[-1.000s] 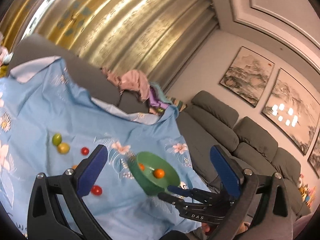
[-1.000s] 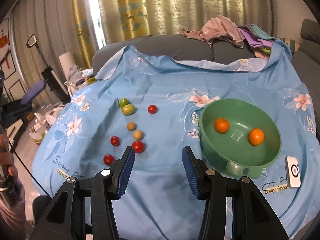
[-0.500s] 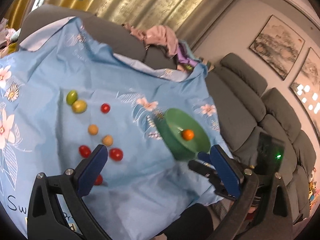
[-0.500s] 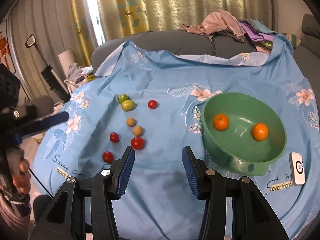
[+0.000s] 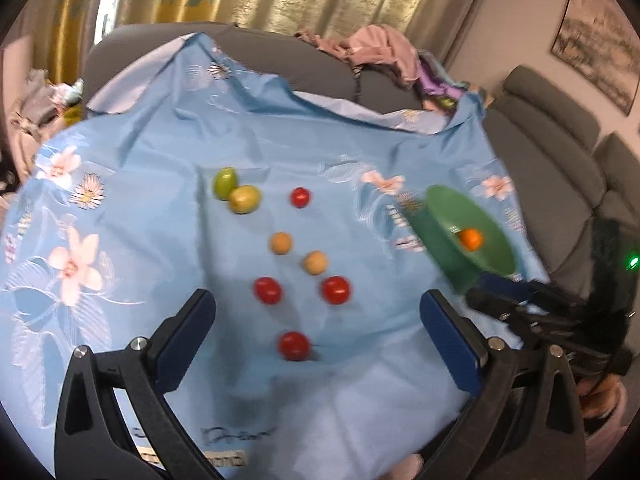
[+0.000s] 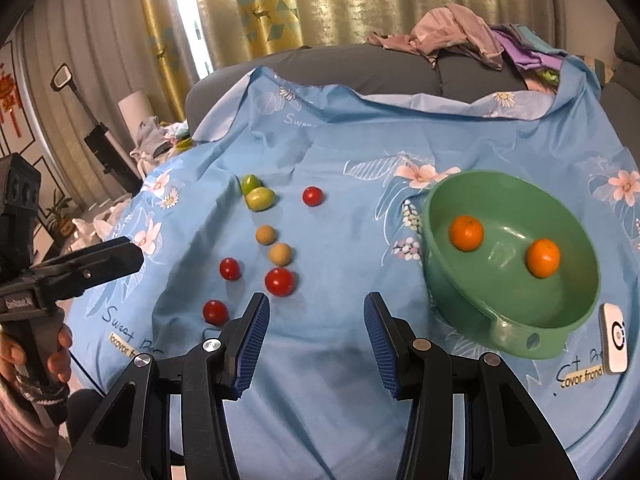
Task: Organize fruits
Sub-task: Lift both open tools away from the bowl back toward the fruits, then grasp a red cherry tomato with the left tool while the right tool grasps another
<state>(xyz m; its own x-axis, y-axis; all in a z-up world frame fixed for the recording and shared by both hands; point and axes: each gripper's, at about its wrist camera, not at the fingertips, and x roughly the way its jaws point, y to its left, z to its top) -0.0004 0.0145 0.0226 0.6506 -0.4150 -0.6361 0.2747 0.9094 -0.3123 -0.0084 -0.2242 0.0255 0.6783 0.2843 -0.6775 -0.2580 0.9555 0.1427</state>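
Right wrist view: eight small fruits lie loose on the cloth (image 6: 328, 380) — four tomatoes (image 6: 280, 281), two tan fruits (image 6: 279, 254), two green fruits (image 6: 260, 198). Two oranges (image 6: 466, 233) sit in the bowl (image 6: 516, 330), which stands to the right of the loose fruits. The right gripper (image 6: 316, 330) hangs over bare cloth just beside the nearest tomato, jaws spread, nothing between them. The left gripper (image 5: 318, 336) hangs over the tomatoes — jaws wide, empty.

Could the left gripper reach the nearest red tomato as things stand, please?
Probably yes: the left gripper is open, the nearest red tomato lies loose on the blue cloth just ahead of it, and nothing stands between.
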